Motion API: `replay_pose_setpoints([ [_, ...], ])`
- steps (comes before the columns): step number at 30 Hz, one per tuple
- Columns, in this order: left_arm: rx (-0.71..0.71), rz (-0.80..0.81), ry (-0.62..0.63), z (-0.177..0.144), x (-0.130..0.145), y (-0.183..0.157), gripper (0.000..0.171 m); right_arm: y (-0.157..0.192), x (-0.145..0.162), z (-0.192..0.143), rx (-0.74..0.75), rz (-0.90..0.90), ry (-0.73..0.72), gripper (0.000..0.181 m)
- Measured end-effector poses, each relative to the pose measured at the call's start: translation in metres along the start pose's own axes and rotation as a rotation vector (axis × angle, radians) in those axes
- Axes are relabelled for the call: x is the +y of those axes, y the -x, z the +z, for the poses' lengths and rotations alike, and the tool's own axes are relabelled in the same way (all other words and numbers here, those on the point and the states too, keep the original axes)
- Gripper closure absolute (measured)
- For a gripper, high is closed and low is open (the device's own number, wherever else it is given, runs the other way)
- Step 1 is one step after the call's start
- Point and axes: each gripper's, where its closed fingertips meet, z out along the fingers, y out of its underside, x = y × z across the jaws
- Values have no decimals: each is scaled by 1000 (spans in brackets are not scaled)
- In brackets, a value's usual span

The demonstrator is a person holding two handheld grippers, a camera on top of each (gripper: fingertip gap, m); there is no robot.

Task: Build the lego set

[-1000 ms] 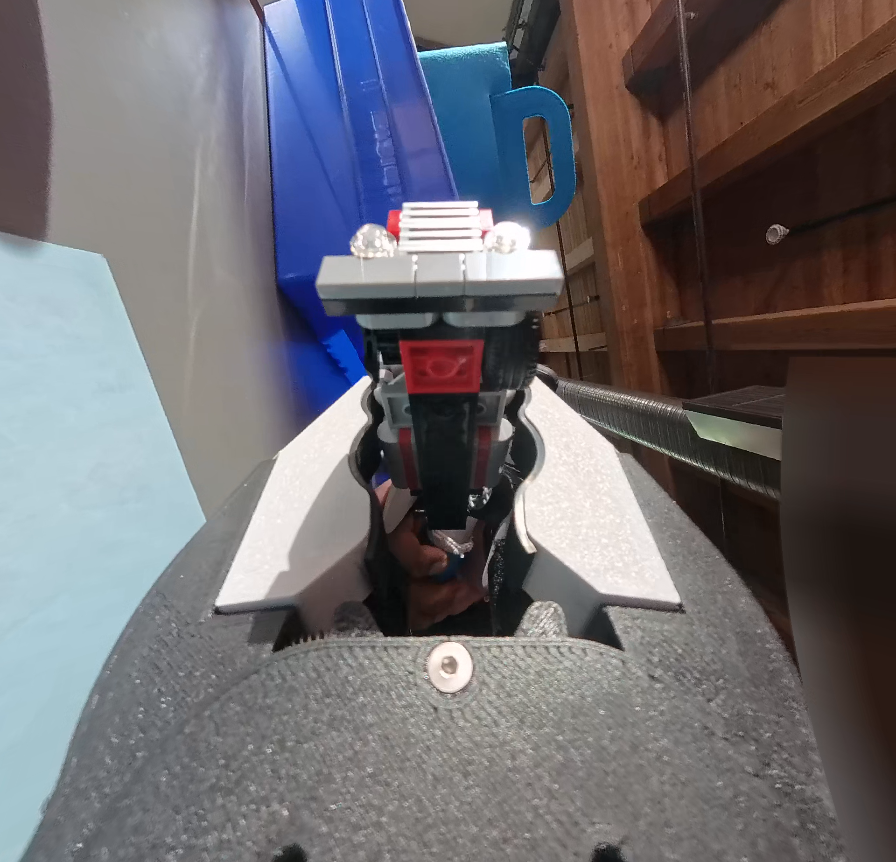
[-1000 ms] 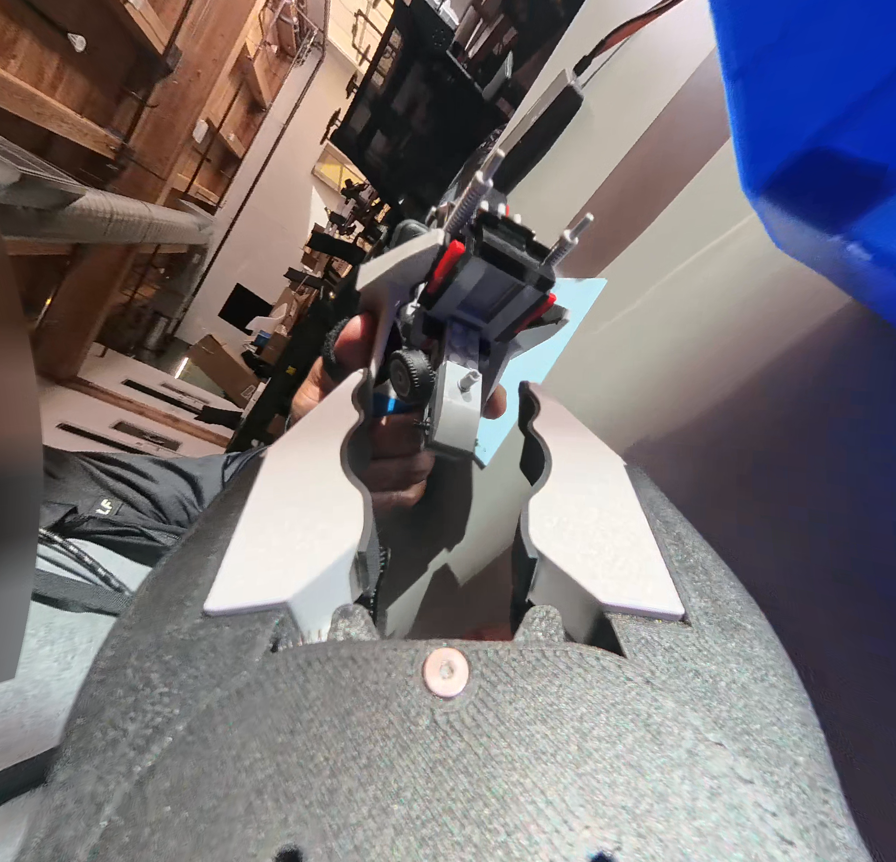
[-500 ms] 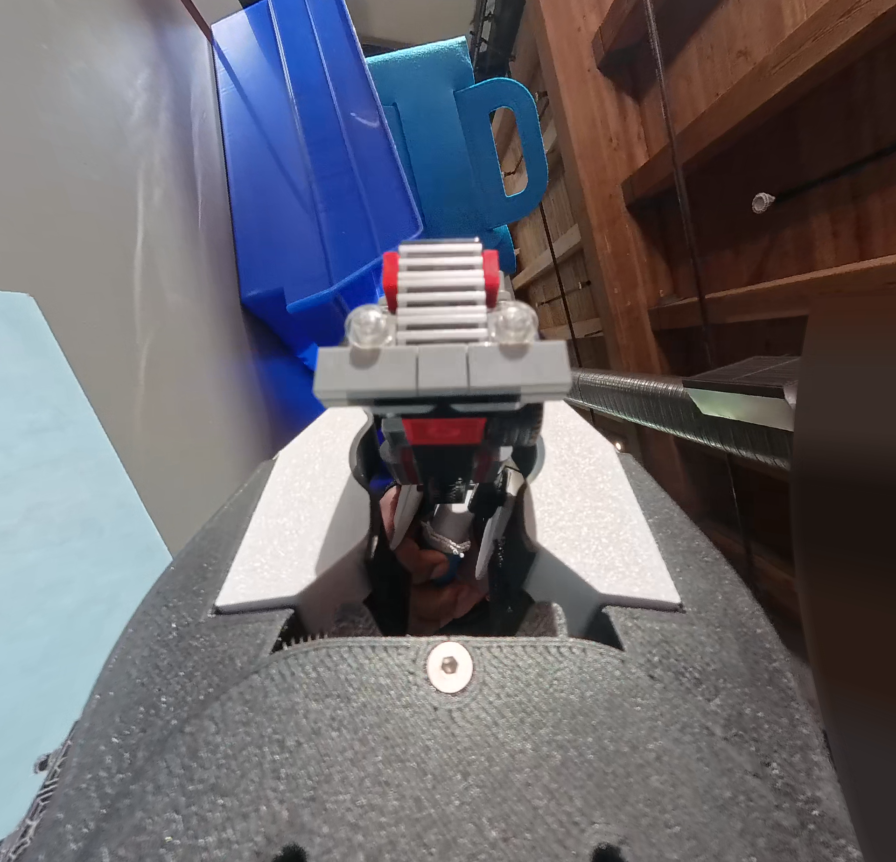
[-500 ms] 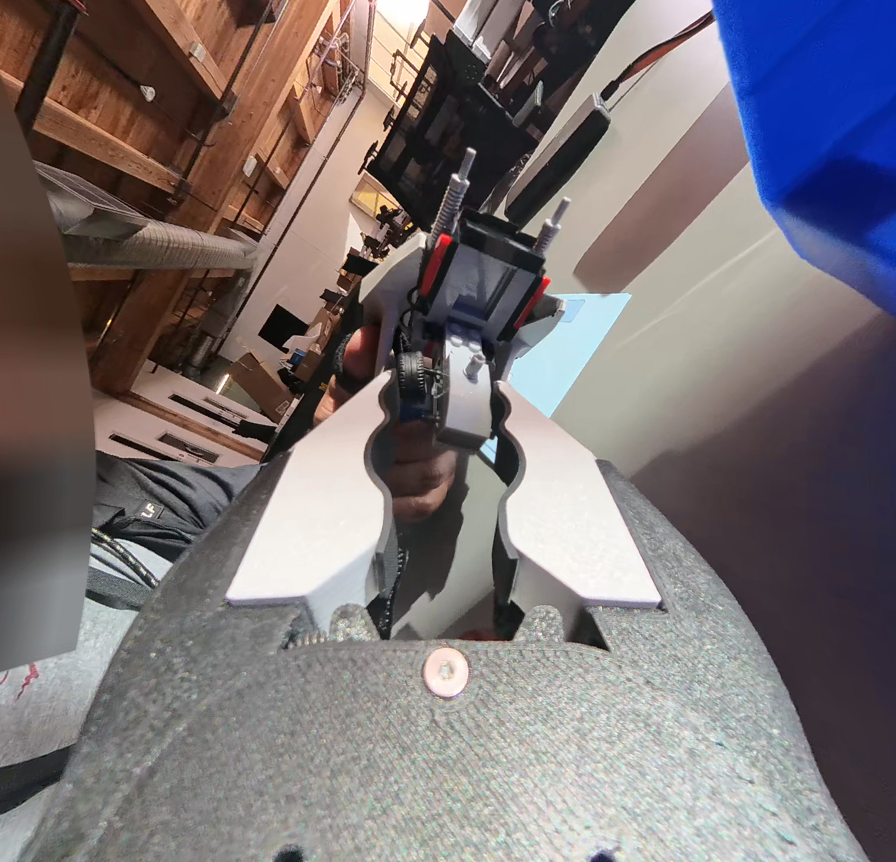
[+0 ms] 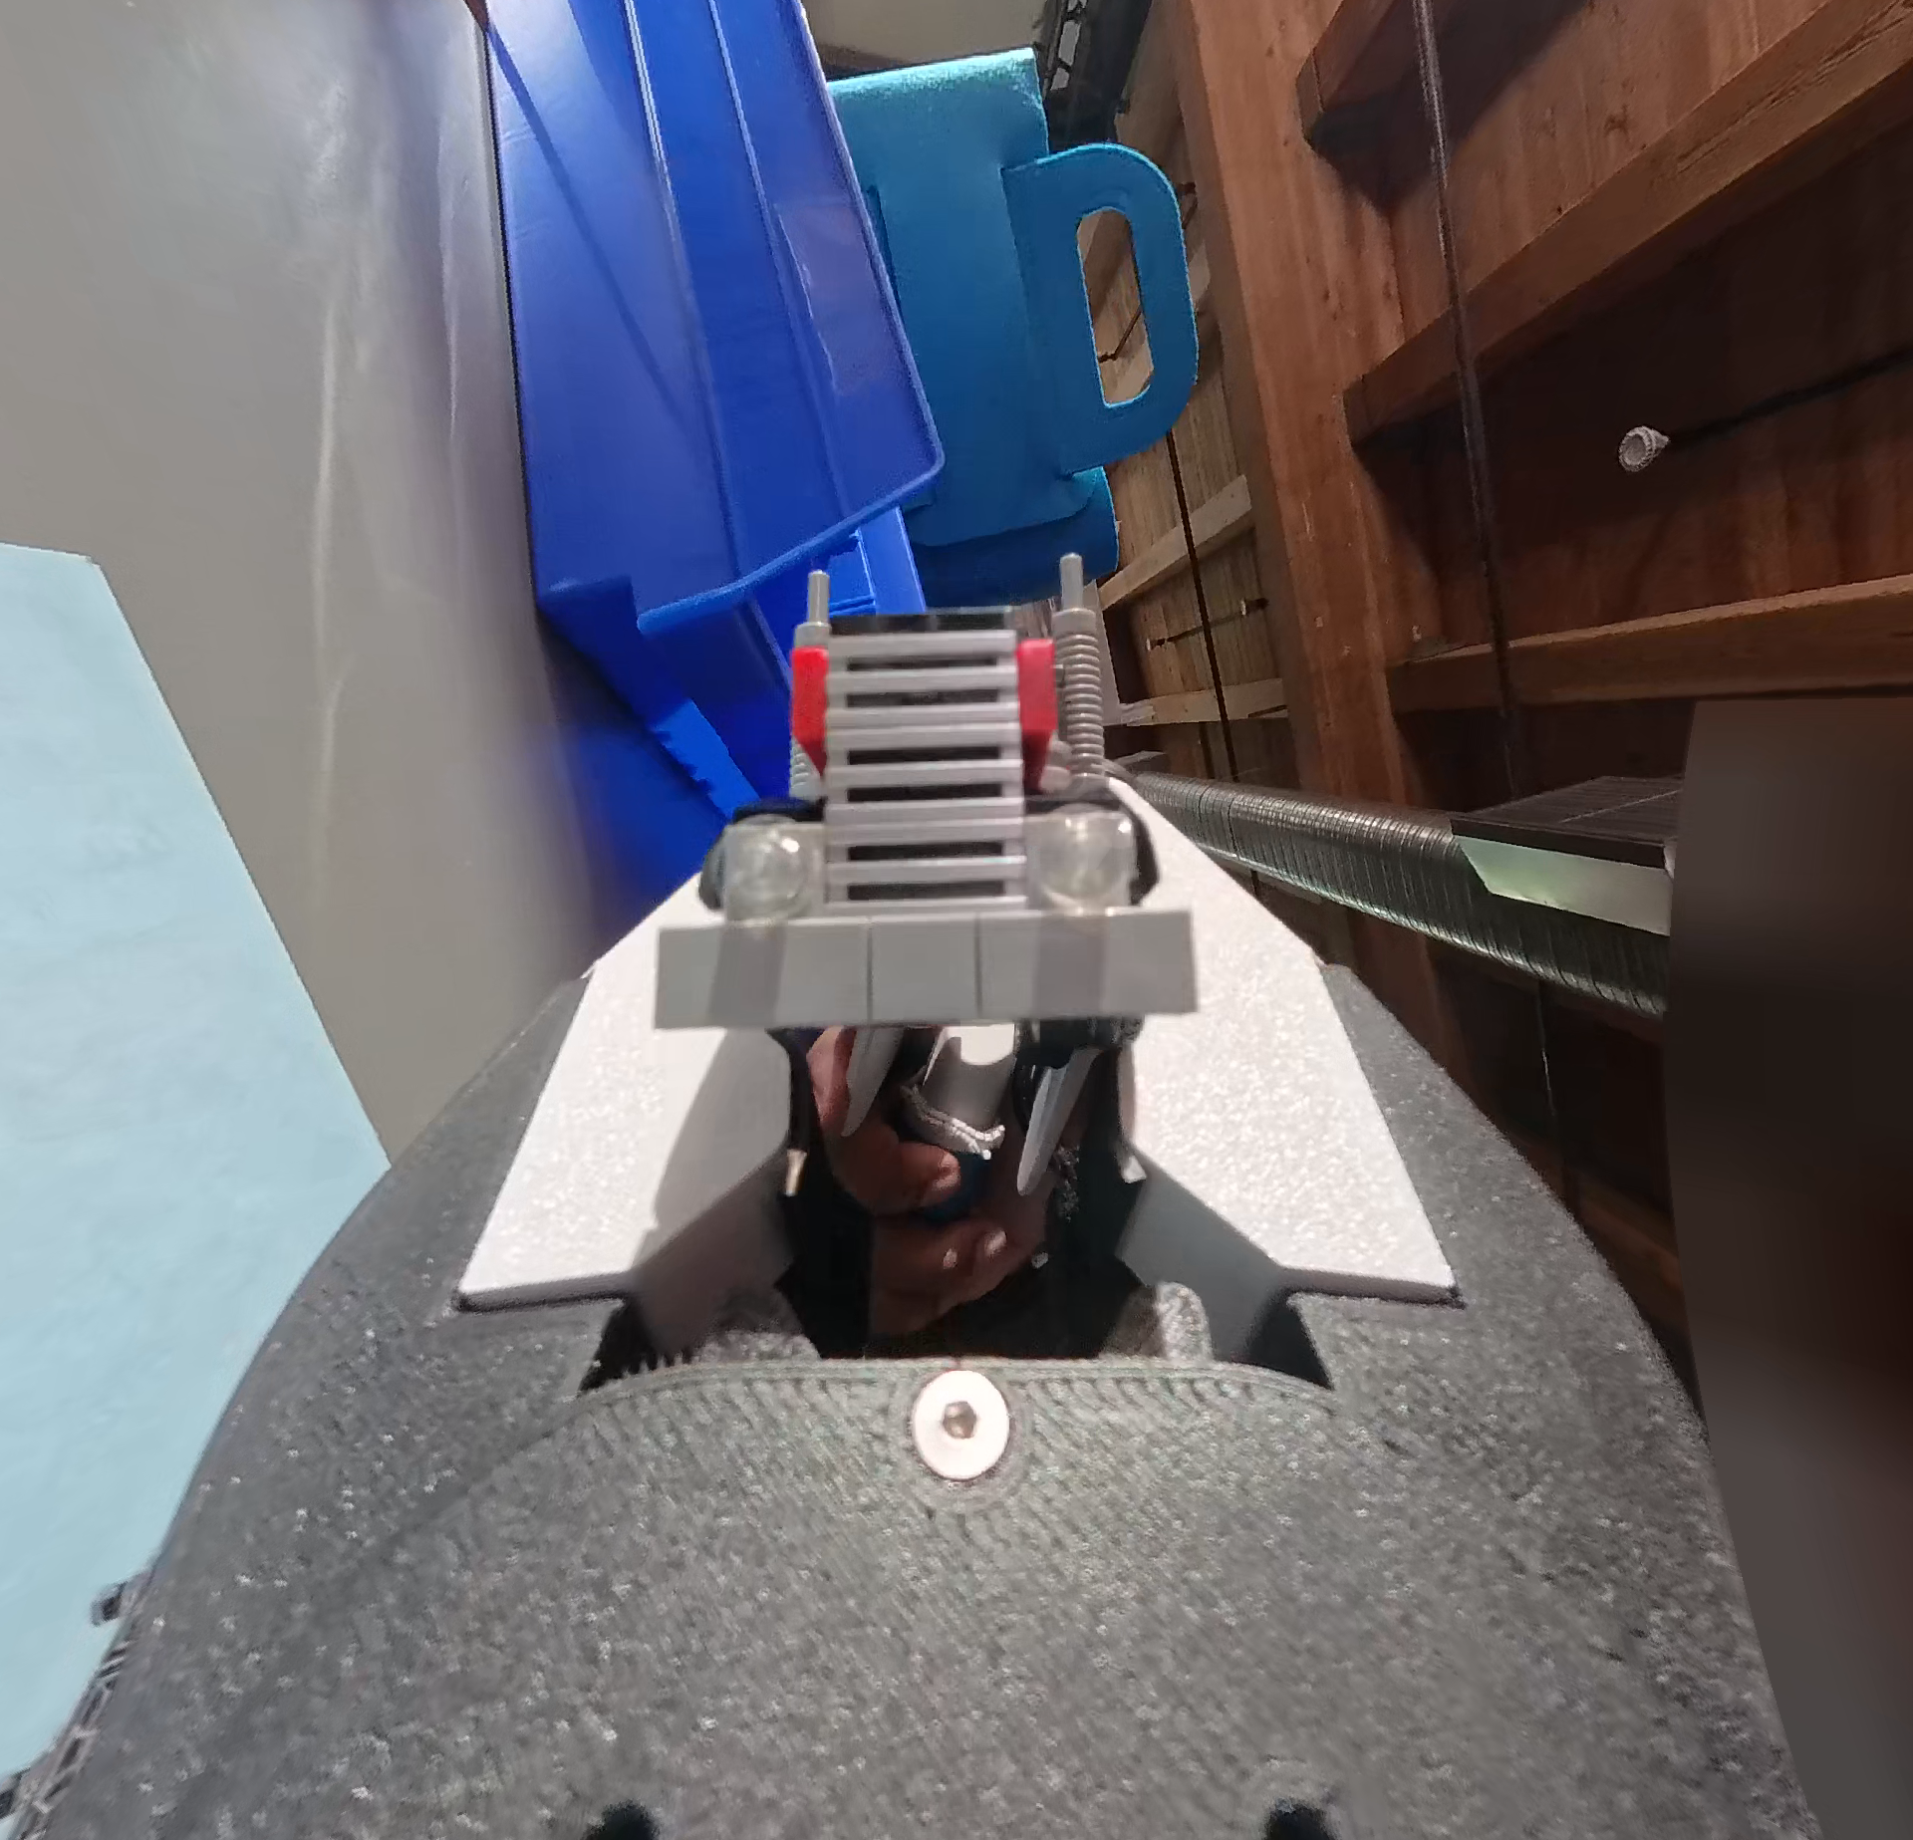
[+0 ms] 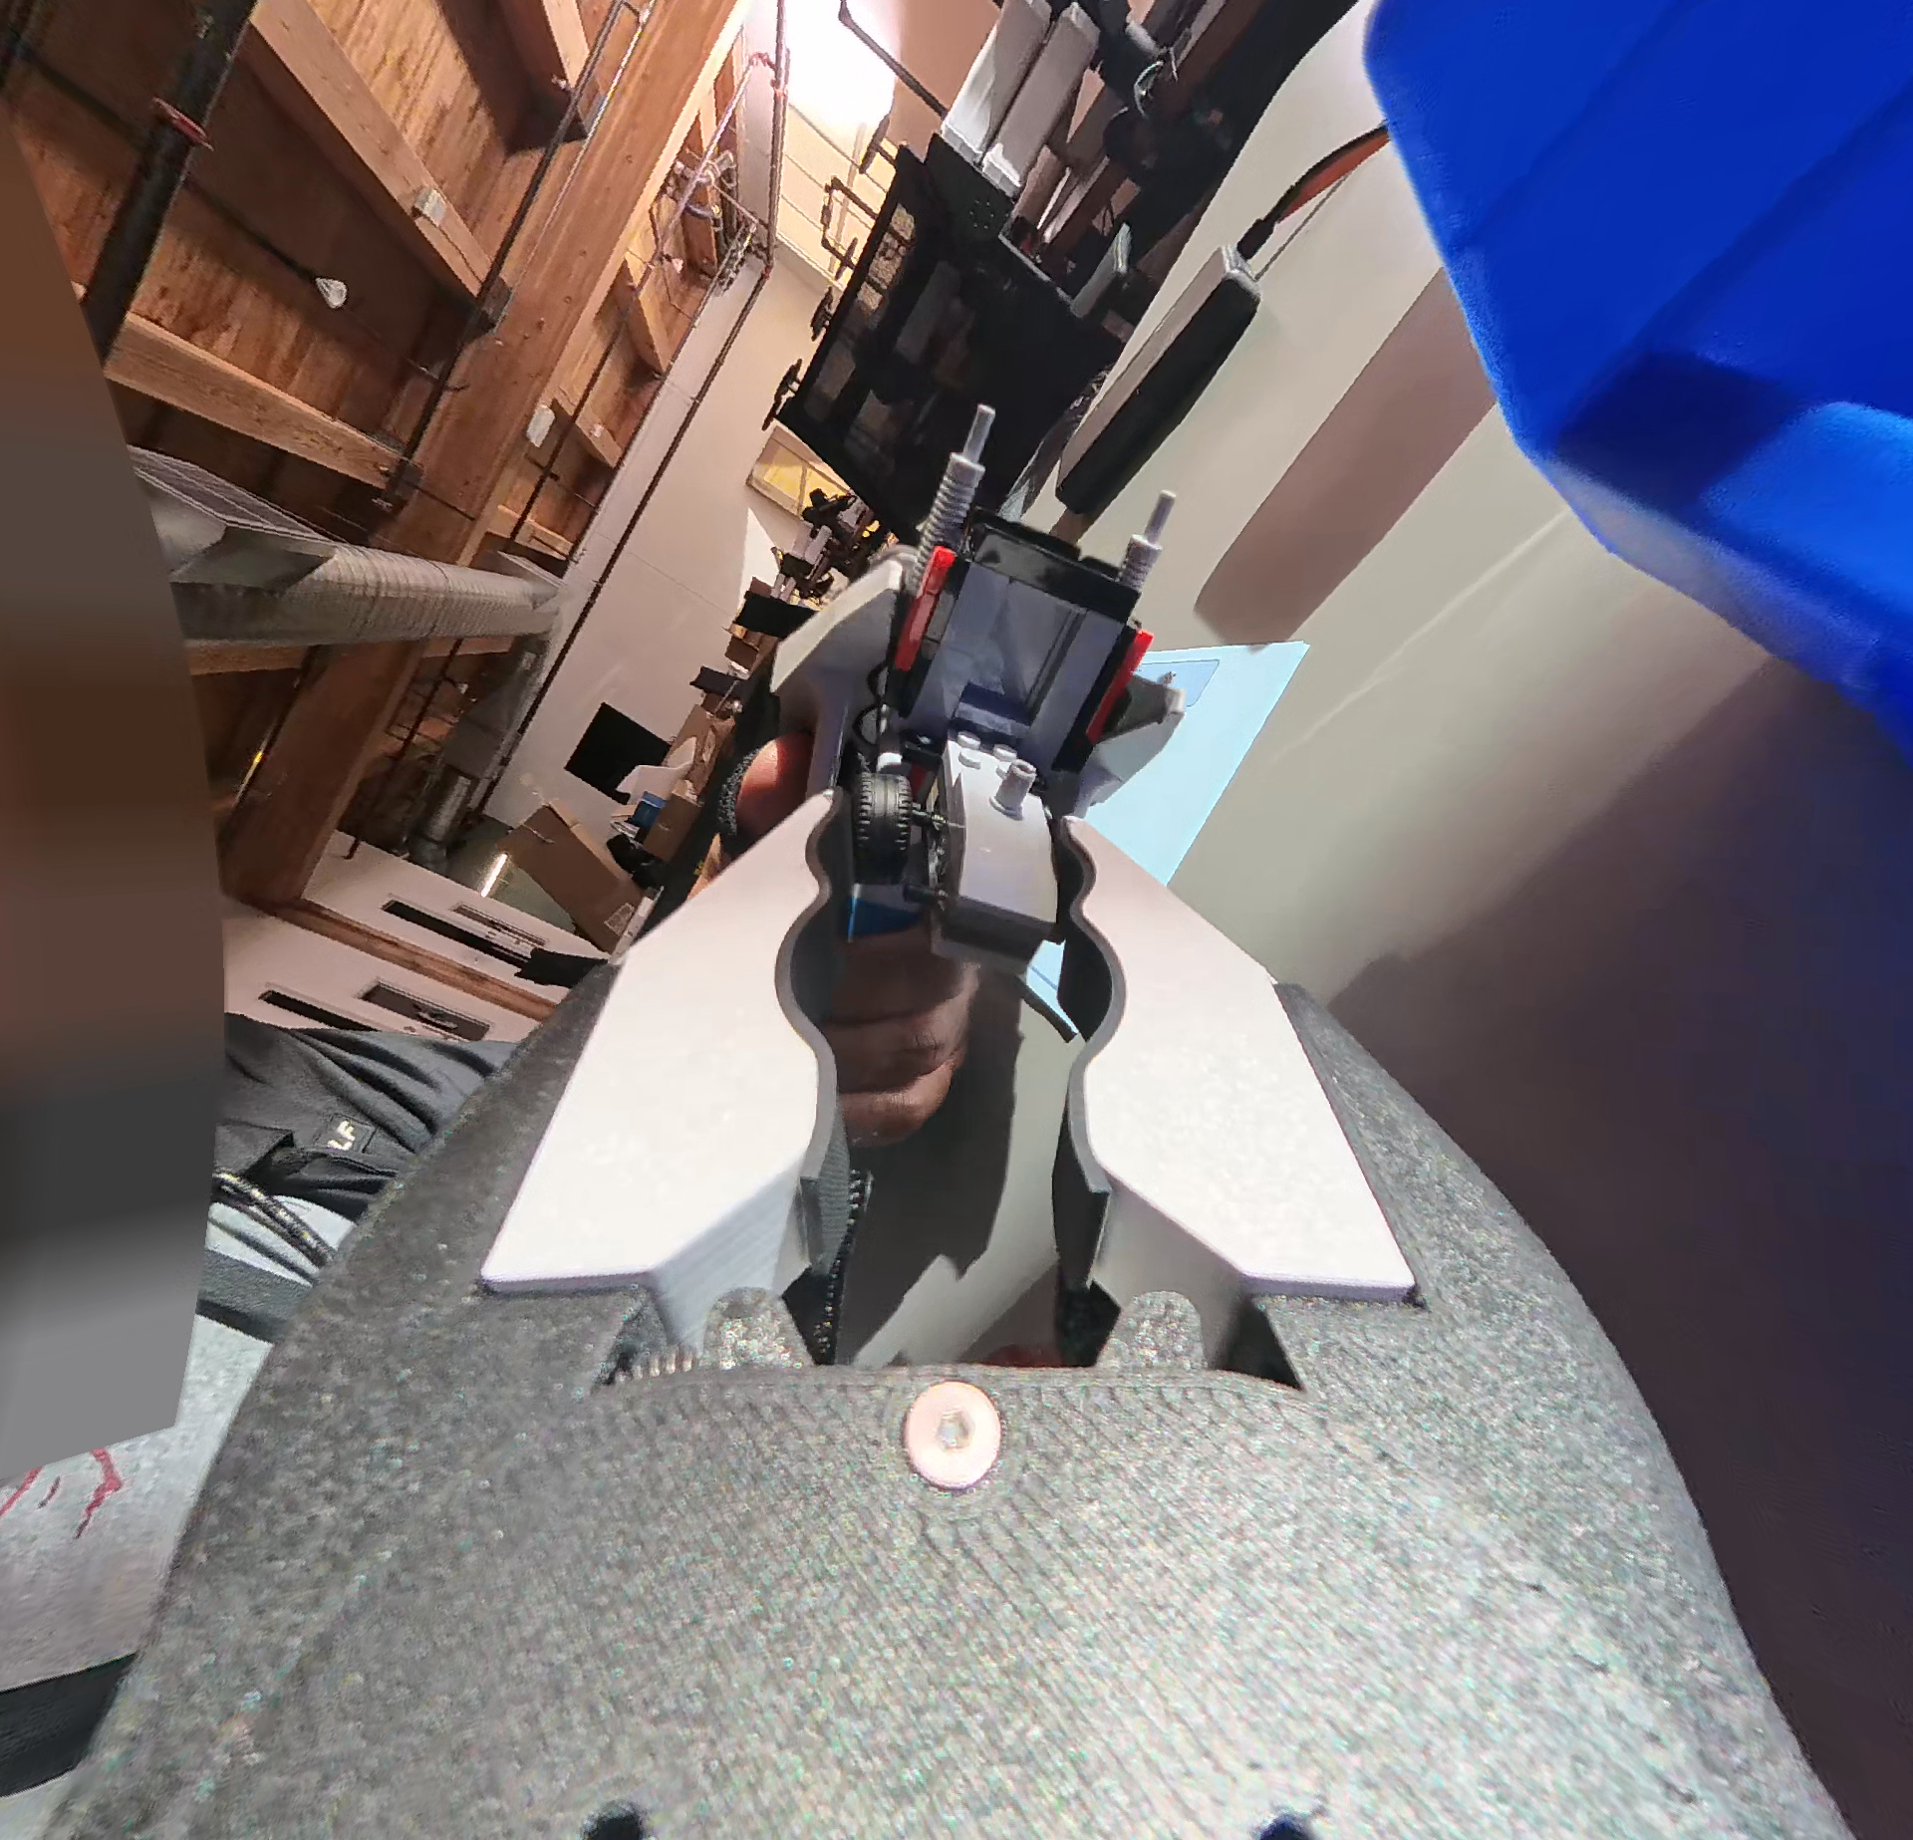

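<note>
Ahead of my left fingers the lego truck fills the gap between them, so nothing passes there. Just beyond, the blue bins and teal felt bag block the way forward. The right fingers' gap is plugged by the truck's rear; a blue bin crowds the upper right.

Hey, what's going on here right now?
A person is working on a small lego truck using two hand-held grippers. The left gripper grips the truck, whose grille and bumper face that camera. The right gripper has its fingers around the rear end. Blue bins stand behind.
</note>
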Motion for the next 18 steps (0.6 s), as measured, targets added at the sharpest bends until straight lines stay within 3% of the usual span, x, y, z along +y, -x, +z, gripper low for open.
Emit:
replay_pose_setpoints([
  [9,7,-6,165,5,17,-1,116,2,-6,-9,-22,1,-9,145],
  [18,32,-54,213,5,24,0,116,1,-4,-13,-27,-11,4,145],
])
